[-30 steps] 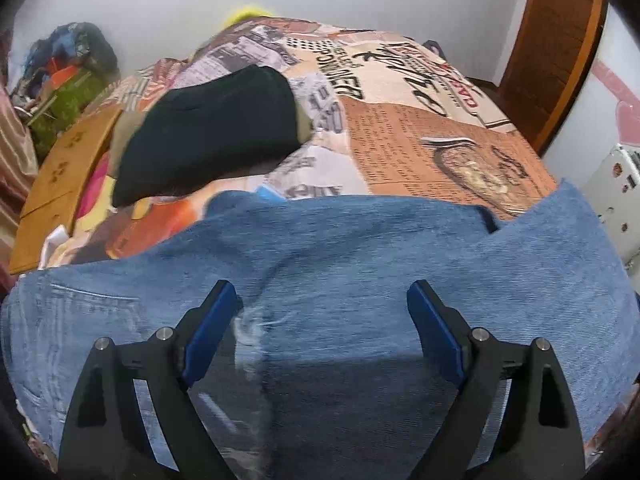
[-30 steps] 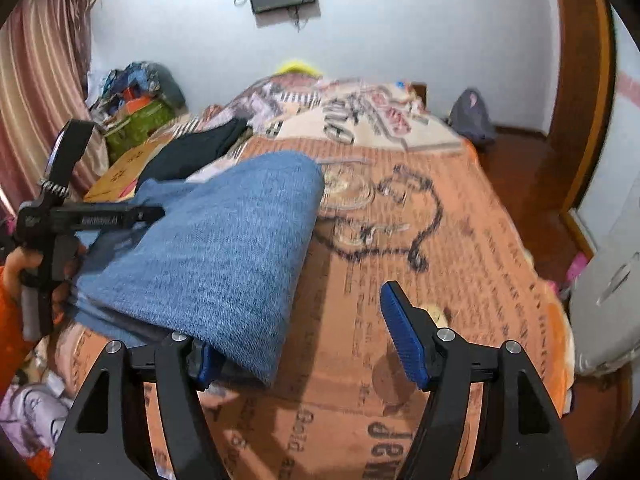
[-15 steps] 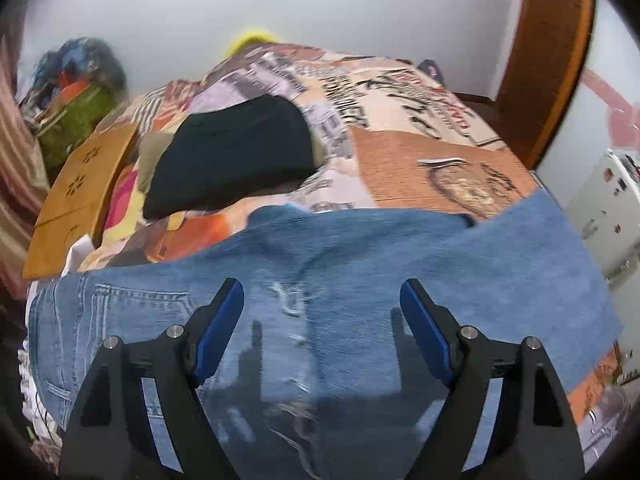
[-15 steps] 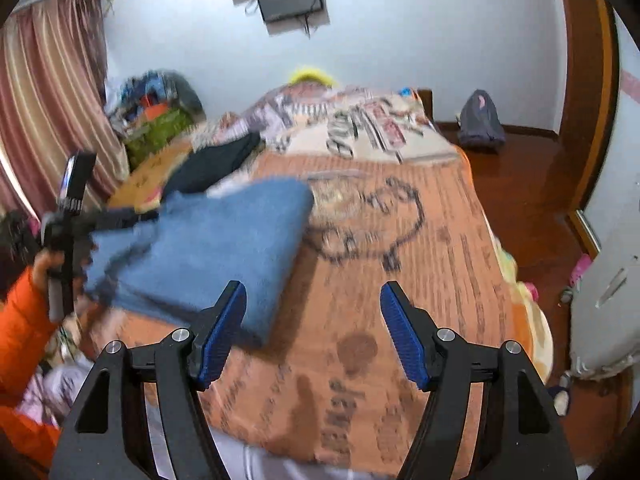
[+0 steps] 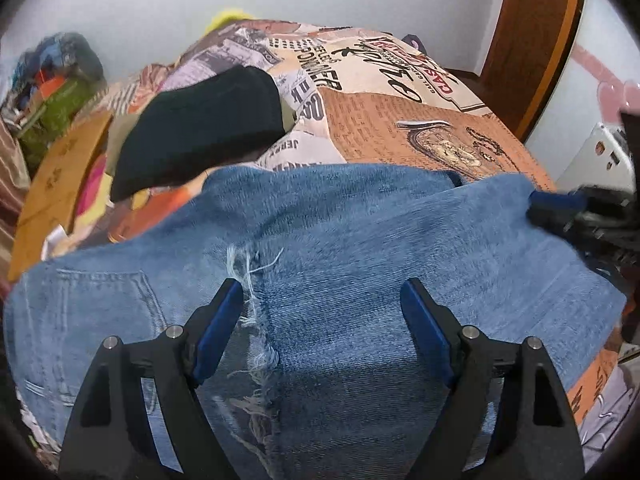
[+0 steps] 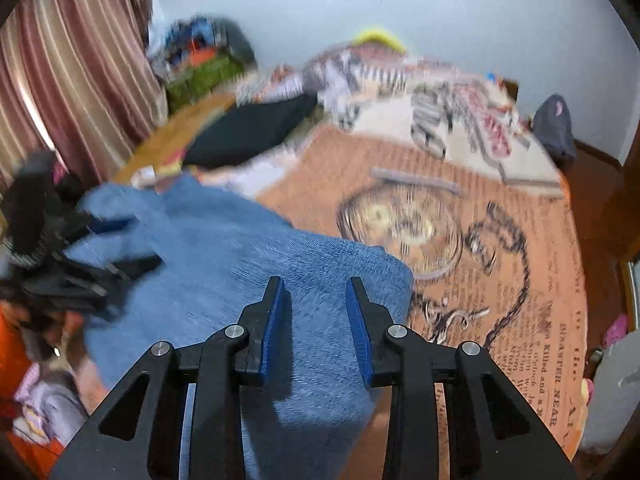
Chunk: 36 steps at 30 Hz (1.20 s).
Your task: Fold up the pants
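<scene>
so the jeans [image 5: 360, 264] are lying folded across the near end of the bed [image 5: 420, 136], on that orange newspaper-print bedspread, back pocket off to the left and a frayed rip running down the middle. The left gripper [image 5: 322, 320] hangs right over them with its jaws spread wide, blue pads either side of the denim below but nothing pinched between them, frayed threads just beside the left pad. The right gripper [image 6: 316, 316] is over the far right end of the folded jeans and its jaws are closing, there's a narrow gap left between the pads and only flat denim showing underneath, I don't see any fabric caught in there. From the left wrist view the right gripper pokes in at the right edge of the denim. A folded black garment [image 5: 200, 128] sits further up the bed, well apart from the jeans. Right wrist view is pretty blurry
</scene>
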Each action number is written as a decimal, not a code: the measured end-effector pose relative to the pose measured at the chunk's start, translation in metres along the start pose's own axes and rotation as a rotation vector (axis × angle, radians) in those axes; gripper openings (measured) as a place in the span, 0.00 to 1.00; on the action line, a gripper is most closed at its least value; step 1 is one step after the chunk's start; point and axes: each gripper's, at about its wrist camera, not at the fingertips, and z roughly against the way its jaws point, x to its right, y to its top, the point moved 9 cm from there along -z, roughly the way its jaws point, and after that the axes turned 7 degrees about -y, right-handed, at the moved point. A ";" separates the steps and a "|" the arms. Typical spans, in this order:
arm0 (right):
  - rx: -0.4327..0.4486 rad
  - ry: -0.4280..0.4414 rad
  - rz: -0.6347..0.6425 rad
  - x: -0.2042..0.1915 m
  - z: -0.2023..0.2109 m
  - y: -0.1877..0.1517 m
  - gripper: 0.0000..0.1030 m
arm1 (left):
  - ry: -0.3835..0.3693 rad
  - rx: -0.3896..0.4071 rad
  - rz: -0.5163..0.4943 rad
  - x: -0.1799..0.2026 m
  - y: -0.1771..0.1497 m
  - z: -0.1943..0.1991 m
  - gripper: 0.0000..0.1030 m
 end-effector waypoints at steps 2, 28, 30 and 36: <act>-0.022 0.018 0.004 0.006 -0.010 -0.010 0.25 | -0.007 0.000 0.014 -0.002 -0.002 -0.003 0.84; 0.047 -0.091 0.036 -0.013 0.069 -0.037 0.35 | 0.133 0.154 0.116 -0.071 -0.049 0.099 0.79; 0.086 -0.085 0.046 -0.022 0.078 -0.026 0.35 | 0.154 0.185 0.145 -0.089 -0.053 0.120 0.79; 0.164 -0.019 0.086 -0.065 0.085 0.001 0.36 | 0.225 0.251 0.261 -0.154 -0.083 0.176 0.79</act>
